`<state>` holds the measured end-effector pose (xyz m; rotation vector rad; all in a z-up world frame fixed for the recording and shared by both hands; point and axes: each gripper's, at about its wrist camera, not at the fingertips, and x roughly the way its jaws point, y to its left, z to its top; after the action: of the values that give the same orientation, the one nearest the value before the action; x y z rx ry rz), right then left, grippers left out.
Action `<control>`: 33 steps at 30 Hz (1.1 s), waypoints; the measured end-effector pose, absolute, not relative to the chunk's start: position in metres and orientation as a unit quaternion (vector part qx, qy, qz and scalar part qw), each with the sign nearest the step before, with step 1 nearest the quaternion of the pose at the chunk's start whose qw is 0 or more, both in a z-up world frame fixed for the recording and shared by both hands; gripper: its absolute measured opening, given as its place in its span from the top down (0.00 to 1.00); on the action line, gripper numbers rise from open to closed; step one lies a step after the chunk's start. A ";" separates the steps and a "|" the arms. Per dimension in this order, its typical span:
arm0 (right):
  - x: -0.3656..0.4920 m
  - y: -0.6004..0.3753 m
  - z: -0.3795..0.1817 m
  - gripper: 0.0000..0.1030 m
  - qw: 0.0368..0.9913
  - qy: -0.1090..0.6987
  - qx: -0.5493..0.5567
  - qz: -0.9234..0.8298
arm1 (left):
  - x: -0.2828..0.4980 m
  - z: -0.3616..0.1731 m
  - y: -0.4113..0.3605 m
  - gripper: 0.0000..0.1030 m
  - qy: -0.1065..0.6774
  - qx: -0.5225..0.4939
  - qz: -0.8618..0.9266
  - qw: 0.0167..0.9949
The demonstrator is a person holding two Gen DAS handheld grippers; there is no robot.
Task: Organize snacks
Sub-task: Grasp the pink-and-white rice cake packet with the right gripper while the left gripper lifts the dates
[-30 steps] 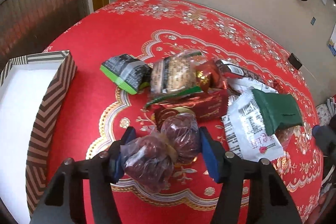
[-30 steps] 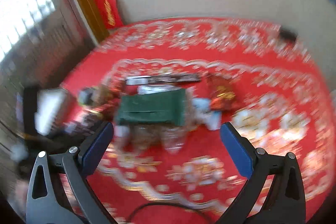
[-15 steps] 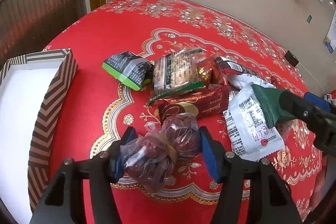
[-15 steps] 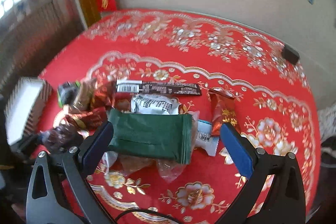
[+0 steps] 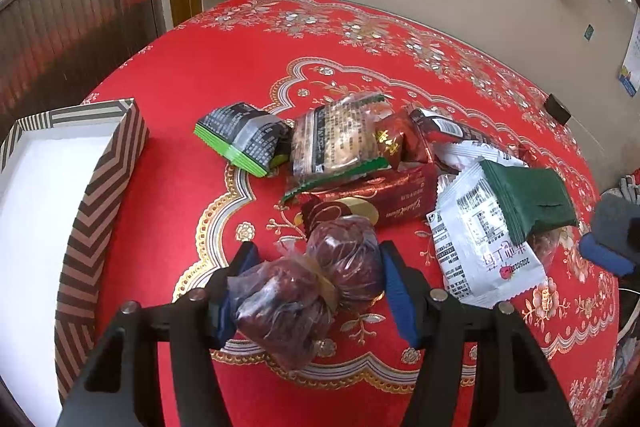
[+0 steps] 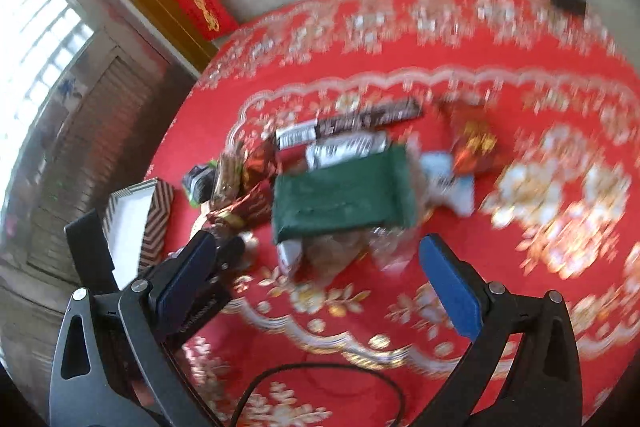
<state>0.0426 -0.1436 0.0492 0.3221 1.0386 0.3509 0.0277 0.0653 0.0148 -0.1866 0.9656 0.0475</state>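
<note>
My left gripper (image 5: pixel 316 287) is shut on a clear twin pack of dark red dates (image 5: pixel 312 287), held just above the red tablecloth. Behind it lies a pile of snacks: a black-and-green packet (image 5: pixel 244 137), a clear cracker packet (image 5: pixel 336 143), a red foil packet (image 5: pixel 384 199), a white packet (image 5: pixel 480 235) and a dark green packet (image 5: pixel 532 199). My right gripper (image 6: pixel 316 267) is open and empty, just in front of the green packet (image 6: pixel 340 199). Its view is blurred. The striped box (image 5: pixel 100 195) with a white inside stands at the left.
The round table (image 5: pixel 240 67) with a red patterned cloth stands against a beige wall. A small black object (image 5: pixel 558 109) lies at the far right edge. A black cable (image 6: pixel 320 379) loops under my right gripper. The right gripper's blue pad (image 5: pixel 608 255) shows at the right edge.
My right gripper has swung and tilted, now blurred, and has drawn back toward the right edge of the left wrist view. My left gripper still holds the dates, almost unmoved.
</note>
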 end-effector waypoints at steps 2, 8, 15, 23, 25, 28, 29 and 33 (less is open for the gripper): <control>0.047 -0.136 0.041 0.00 0.837 0.499 0.156 0.160 | 0.028 0.015 0.065 0.37 0.464 -0.091 0.023 0.881; 0.070 -0.146 0.039 0.00 0.852 0.475 0.177 0.135 | 0.028 0.014 0.065 0.36 0.465 -0.088 0.020 0.881; 0.056 -0.142 0.051 0.00 0.864 0.459 0.134 0.157 | 0.028 0.014 0.065 0.37 0.465 -0.084 0.014 0.881; 0.033 -0.108 0.041 0.03 0.855 0.461 0.083 0.220 | 0.014 0.016 0.086 0.38 0.466 -0.088 0.031 0.880; 0.038 -0.103 0.036 0.03 0.838 0.474 0.110 0.245 | 0.008 0.016 0.093 0.38 0.464 -0.086 0.037 0.881; 0.043 -0.089 0.032 0.03 0.825 0.471 0.139 0.278 | 0.000 0.015 0.102 0.38 0.463 -0.086 0.043 0.881; 0.044 -0.086 0.032 0.03 0.818 0.468 0.155 0.296 | -0.002 0.015 0.105 0.38 0.464 -0.088 0.044 0.881; 0.042 -0.074 0.037 0.09 0.782 0.457 0.203 0.373 | -0.007 0.014 0.116 0.38 0.464 -0.096 0.050 0.879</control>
<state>0.0420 -0.0743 0.0368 0.4380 0.9873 0.8049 -0.0068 0.1161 0.0141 -0.1998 0.9664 0.1034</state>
